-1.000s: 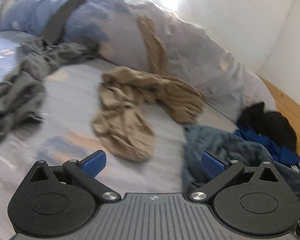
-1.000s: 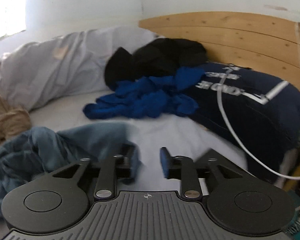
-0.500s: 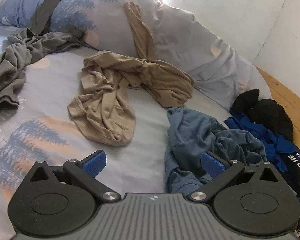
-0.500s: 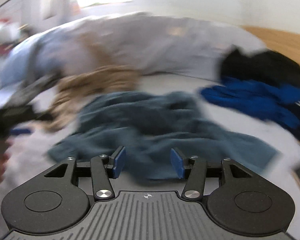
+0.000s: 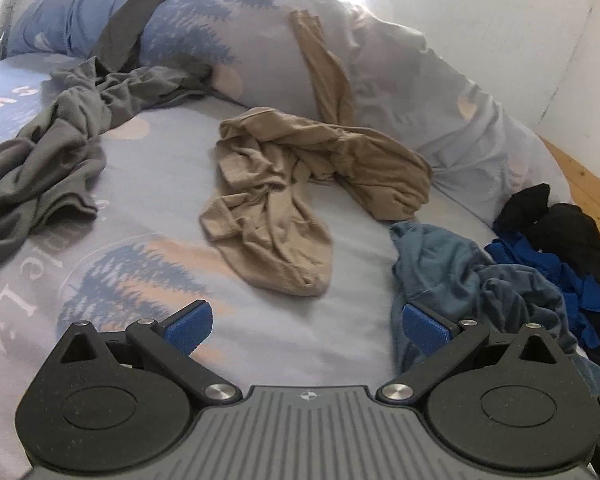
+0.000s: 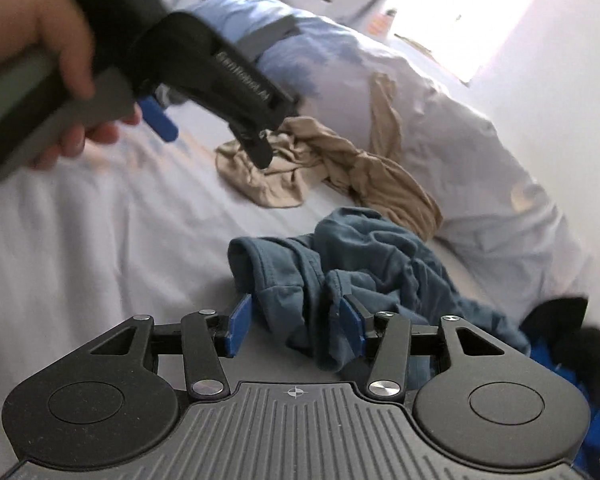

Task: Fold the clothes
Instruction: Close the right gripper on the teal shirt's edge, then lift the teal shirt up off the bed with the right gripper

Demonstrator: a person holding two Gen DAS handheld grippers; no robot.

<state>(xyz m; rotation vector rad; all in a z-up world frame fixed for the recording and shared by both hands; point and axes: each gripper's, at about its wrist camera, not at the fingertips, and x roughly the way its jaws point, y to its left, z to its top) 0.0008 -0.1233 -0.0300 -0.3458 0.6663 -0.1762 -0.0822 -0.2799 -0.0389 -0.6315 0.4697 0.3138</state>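
A crumpled teal garment (image 5: 460, 280) lies on the printed bed sheet (image 5: 140, 272), just right of my left gripper (image 5: 306, 326), which stands wide open over bare sheet. In the right wrist view a fold of the teal garment (image 6: 360, 248) sits between the jaws of my right gripper (image 6: 295, 322); the jaws are closing, the right pad touches cloth, and the left pad is still apart from it. A tan garment (image 5: 284, 184) lies bunched further back. A hand (image 6: 40, 40) holds the left gripper (image 6: 214, 138) above the sheet.
A grey garment (image 5: 52, 160) sprawls at the left. Black clothes (image 5: 568, 232) and royal blue clothes (image 5: 548, 268) are piled at the right by the wooden headboard (image 5: 588, 184). A bunched duvet (image 5: 420, 80) runs along the back against the white wall (image 5: 500, 8).
My right gripper swung from facing the headboard pile across to the teal garment and rolled, and a fold now lies between its jaws. The left gripper stays open over the sheet.
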